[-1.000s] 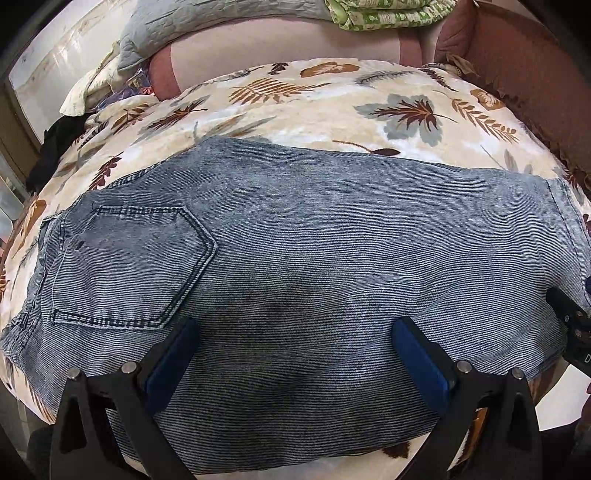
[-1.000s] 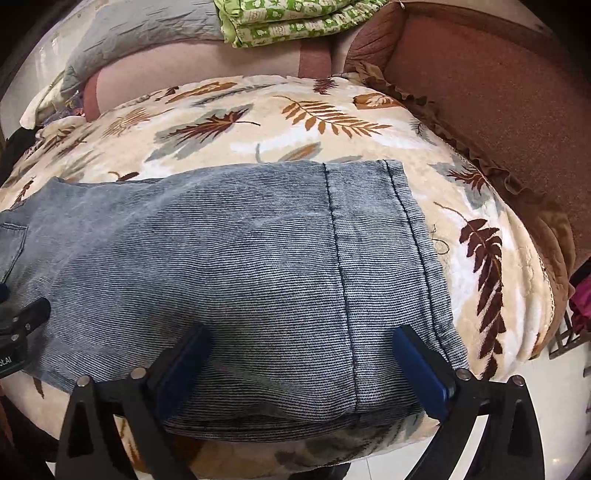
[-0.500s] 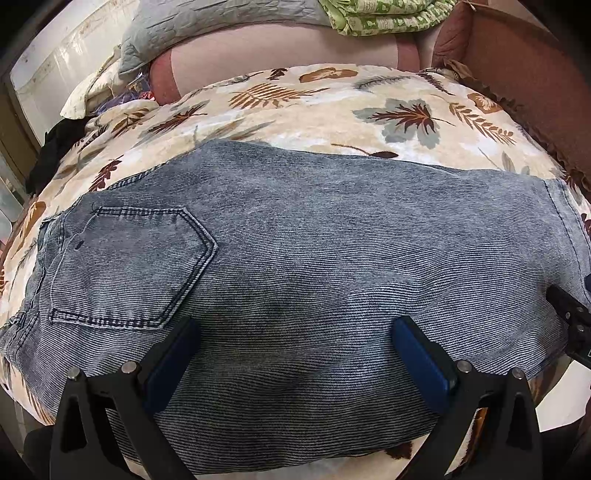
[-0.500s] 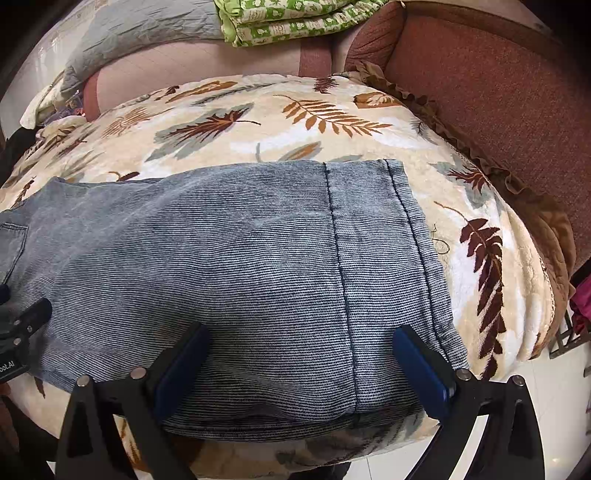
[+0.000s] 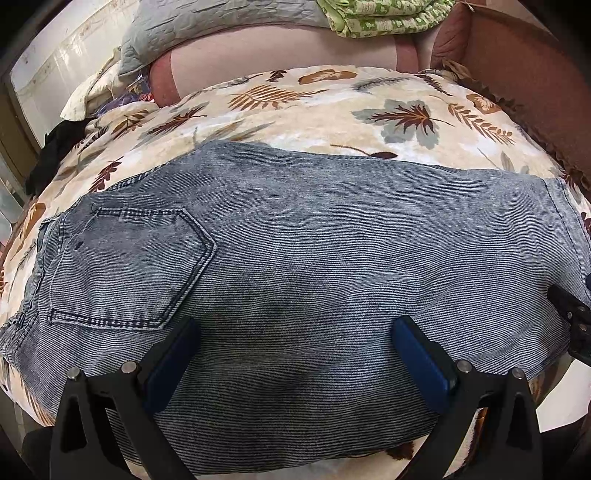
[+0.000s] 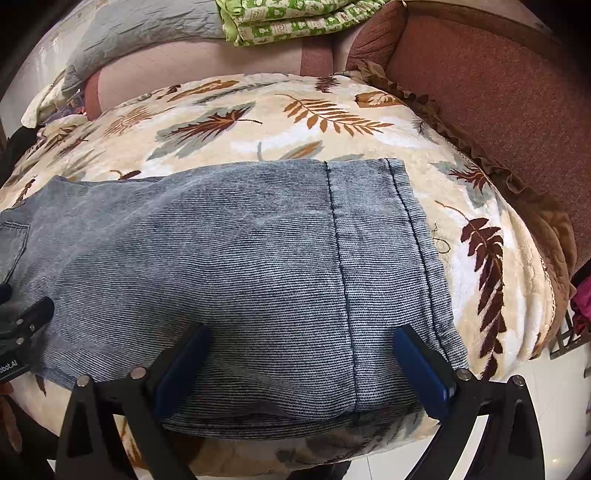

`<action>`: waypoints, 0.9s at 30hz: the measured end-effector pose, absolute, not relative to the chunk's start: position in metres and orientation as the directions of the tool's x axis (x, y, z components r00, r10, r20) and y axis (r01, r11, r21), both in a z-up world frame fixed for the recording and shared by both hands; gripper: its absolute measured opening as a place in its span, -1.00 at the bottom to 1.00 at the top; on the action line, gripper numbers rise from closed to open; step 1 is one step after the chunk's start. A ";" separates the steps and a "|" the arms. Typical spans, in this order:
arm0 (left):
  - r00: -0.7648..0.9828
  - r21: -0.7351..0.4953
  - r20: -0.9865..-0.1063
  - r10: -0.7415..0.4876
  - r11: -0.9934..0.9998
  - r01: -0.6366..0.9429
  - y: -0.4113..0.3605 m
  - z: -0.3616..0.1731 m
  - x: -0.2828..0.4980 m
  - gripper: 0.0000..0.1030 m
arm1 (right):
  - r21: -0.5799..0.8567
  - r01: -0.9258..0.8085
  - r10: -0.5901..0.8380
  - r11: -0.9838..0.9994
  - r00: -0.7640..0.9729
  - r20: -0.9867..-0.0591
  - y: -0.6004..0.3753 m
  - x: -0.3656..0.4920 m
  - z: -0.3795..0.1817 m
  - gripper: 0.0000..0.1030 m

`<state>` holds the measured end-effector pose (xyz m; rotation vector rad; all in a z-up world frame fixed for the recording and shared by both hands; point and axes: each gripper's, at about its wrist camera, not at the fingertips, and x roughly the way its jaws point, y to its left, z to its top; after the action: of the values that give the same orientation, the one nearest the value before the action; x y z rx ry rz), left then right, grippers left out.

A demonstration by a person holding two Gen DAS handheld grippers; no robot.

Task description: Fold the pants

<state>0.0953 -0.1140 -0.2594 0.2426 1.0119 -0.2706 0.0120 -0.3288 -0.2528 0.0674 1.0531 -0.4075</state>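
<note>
Blue striped denim pants point(image 5: 314, 236) lie flat across a leaf-print blanket point(image 5: 295, 107), folded lengthwise, back pocket point(image 5: 122, 266) up at the left. The leg hem point(image 6: 413, 236) ends at the right. My left gripper point(image 5: 295, 347) hovers open over the seat area near the front edge, blue pads wide apart, nothing between them. My right gripper point(image 6: 299, 354) is open over the lower leg point(image 6: 240, 266) just inside the hem. Each gripper shows at the edge of the other's view: the right gripper body point(image 5: 570, 317) and the left gripper body point(image 6: 18, 332).
The blanket point(image 6: 280, 118) covers a sofa seat with a brown armrest point(image 6: 487, 88) at the right and a pink backrest point(image 5: 288, 55) behind. A green folded cloth point(image 6: 291, 18) and a grey quilt point(image 5: 221, 22) sit on the backrest. White floor point(image 6: 546, 406) lies at the front right.
Both grippers have drawn slightly nearer and lower over the pants. The pants have not moved and both grippers stay open.
</note>
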 end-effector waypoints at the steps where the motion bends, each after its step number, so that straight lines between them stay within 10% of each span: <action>1: 0.503 0.075 -0.857 -0.110 0.940 0.333 -0.114 -0.259 0.095 1.00 | -0.139 0.358 -0.294 0.924 0.428 -0.855 -0.329 0.012 -0.253 0.95; 27: 0.483 0.021 -0.867 -0.123 0.959 0.282 -0.114 -0.214 0.138 1.00 | -0.026 0.362 -0.219 0.932 0.503 -0.836 -0.342 0.017 -0.220 0.95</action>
<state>0.1376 -0.1140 -0.2142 0.1690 1.0386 -0.2477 0.0173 -0.3418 -0.2204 0.1595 0.9834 -0.3525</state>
